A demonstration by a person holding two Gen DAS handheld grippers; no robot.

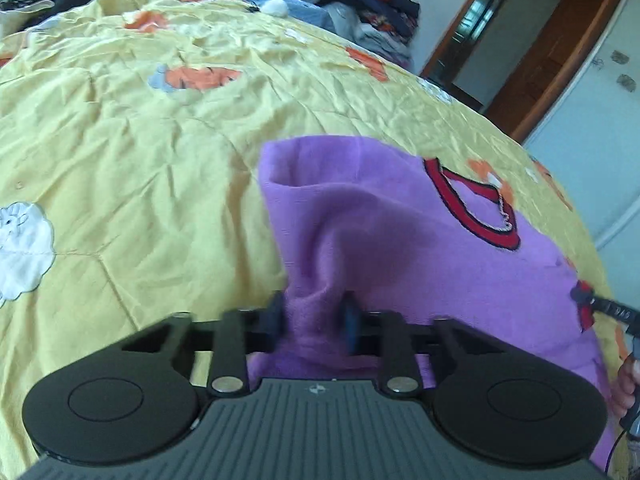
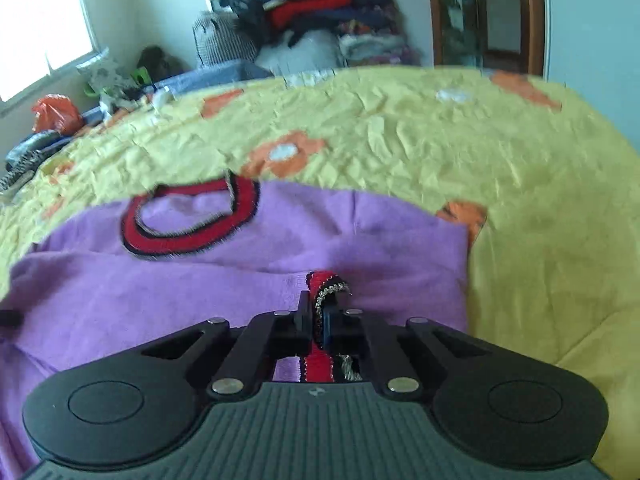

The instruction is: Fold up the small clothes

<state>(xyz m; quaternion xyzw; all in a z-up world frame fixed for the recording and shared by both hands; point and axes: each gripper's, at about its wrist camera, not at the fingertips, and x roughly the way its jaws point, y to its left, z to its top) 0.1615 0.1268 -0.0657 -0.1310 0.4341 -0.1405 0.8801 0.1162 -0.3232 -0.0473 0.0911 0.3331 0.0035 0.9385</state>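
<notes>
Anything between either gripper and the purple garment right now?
Nothing visible. The left gripper is pinched on a bunched fold of the purple garment, and the right gripper is clamped on its red trimmed edge. Around it, the yellow bedspread lies bare.

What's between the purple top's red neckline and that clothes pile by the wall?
Only yellow bedspread with orange flowers, in the right wrist view, between neckline and pile.
</notes>
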